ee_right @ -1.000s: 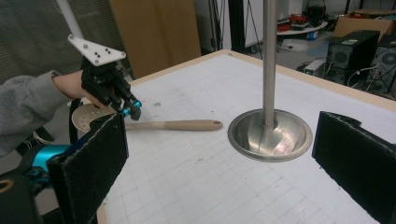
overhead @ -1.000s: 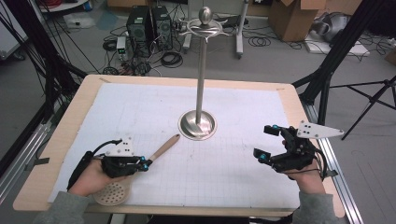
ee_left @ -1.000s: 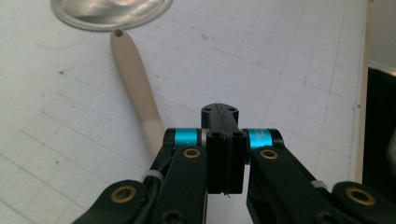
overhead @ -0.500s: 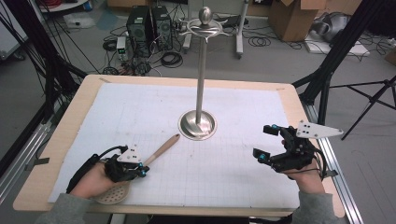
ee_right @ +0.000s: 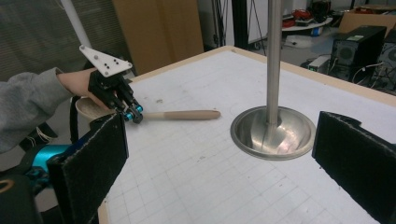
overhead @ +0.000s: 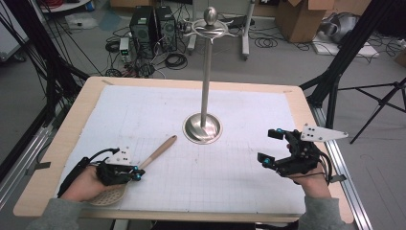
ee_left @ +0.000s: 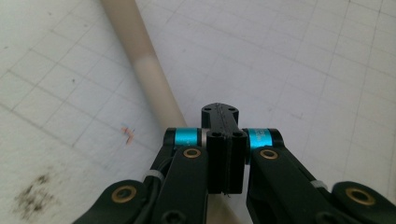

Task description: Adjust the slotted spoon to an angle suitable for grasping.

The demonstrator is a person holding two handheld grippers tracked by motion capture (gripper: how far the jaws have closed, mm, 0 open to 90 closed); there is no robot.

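Table (overhead: 62, 143) in the high view: wooden border around a white gridded mat, wide bare mat between the two hands and behind the stand. One metal stand (overhead: 203, 127) sits mid-table. One wooden skimmer (overhead: 143, 165) lies at the near left, its perforated head at the front edge. Left gripper (overhead: 136, 175) is over the handle, jaws pressed together. Right gripper (overhead: 270, 147) is near the right edge, jaws spread, nothing between them.

Left gripper view: closed jaws sit above the handle, just beside it; contact cannot be told.

Right gripper view: both pads stand wide apart, framing the stand base and skimmer.
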